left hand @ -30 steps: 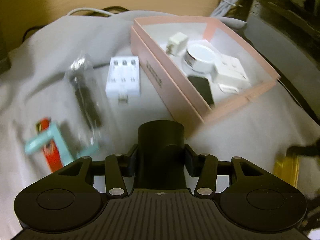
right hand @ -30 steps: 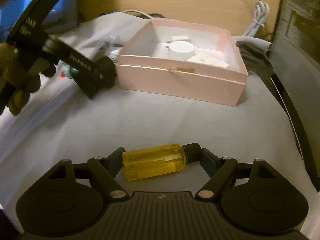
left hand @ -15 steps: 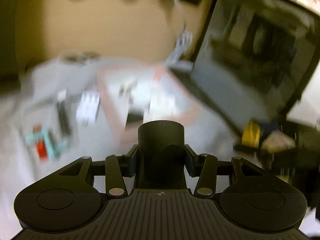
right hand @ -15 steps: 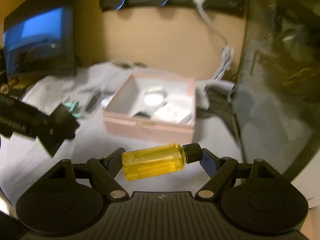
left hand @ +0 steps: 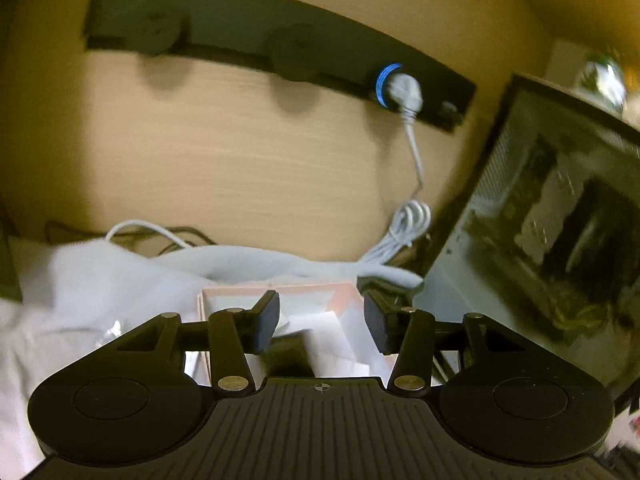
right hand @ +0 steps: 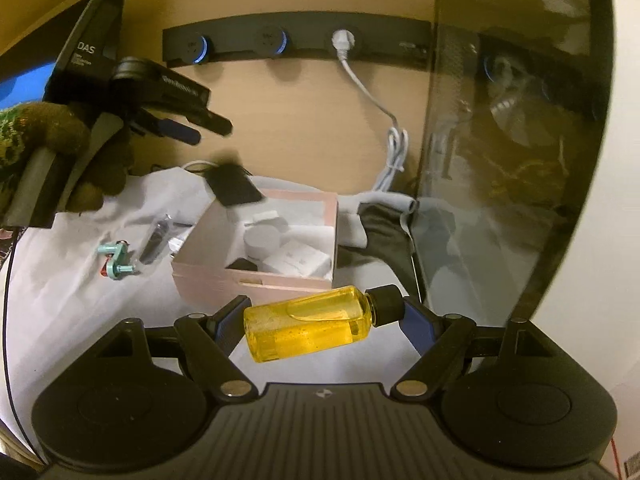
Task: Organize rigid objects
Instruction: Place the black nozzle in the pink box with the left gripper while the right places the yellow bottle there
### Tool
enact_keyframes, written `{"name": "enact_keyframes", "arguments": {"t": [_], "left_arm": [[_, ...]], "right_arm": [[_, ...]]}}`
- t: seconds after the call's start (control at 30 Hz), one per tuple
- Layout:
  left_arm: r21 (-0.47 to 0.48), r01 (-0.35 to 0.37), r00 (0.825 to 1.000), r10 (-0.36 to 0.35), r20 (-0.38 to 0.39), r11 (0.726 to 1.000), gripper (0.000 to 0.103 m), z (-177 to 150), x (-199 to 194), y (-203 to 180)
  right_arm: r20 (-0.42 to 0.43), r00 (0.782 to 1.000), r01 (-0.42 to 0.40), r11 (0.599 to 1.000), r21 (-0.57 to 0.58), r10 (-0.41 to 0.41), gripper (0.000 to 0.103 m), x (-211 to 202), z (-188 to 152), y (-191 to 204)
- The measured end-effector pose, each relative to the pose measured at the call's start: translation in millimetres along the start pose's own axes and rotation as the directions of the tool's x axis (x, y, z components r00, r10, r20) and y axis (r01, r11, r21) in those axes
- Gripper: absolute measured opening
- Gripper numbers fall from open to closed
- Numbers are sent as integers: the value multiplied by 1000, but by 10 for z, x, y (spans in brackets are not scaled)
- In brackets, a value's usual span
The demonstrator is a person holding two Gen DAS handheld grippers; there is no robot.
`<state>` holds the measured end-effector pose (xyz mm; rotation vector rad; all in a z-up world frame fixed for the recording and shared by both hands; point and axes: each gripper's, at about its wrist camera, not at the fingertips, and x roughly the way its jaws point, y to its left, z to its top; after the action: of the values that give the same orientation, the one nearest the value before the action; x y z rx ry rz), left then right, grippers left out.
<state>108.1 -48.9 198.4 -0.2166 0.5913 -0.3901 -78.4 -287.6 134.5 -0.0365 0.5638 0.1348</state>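
Observation:
My right gripper (right hand: 324,316) is shut on a yellow bottle (right hand: 308,324) with a black cap, which lies crosswise between the fingers, above the cloth in front of the pink box (right hand: 256,284). The box holds a white round puck (right hand: 262,240), white adapters (right hand: 296,260) and a dark item. My left gripper (left hand: 322,324) stands part open above the box (left hand: 240,292) with nothing between its pads. In the right wrist view the left gripper (right hand: 200,128) is held high by a gloved hand (right hand: 60,136). A blurred black block (right hand: 234,188) shows in the air beneath it, over the box's far left corner.
A teal bracket on a red item (right hand: 116,260) and a clear bag with a dark part (right hand: 156,236) lie on the cloth left of the box. A glass-sided computer case (right hand: 500,160) stands close on the right. A socket strip (right hand: 300,40) and a white cable (right hand: 394,148) are on the back wall.
Both grippers have risen and tilted up toward the wall. The black cylinder that sat between the left jaws is gone from them. The right gripper still has the bottle.

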Motion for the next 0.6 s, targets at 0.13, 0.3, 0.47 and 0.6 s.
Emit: {"name": "enact_keyframes", "arguments": {"t": [0.13, 0.3, 0.47, 0.6], "left_arm": [[-43, -37, 999, 37, 0, 998, 51, -193, -154, 268], [-67, -54, 996, 49, -80, 996, 51, -751, -570, 650], [-100, -139, 971, 116, -207, 985, 50, -1346, -946, 1008], [-164, -188, 961, 147, -234, 968, 50, -1544, -1160, 1255]], "right_arm": [[-58, 998, 13, 1000, 26, -11, 81, 142, -93, -11], [-99, 995, -7, 999, 53, 13, 81, 369, -64, 43], [-65, 996, -63, 997, 38, 65, 81, 726, 394, 165], [42, 996, -86, 995, 42, 85, 81, 1109, 1068, 242]]}}
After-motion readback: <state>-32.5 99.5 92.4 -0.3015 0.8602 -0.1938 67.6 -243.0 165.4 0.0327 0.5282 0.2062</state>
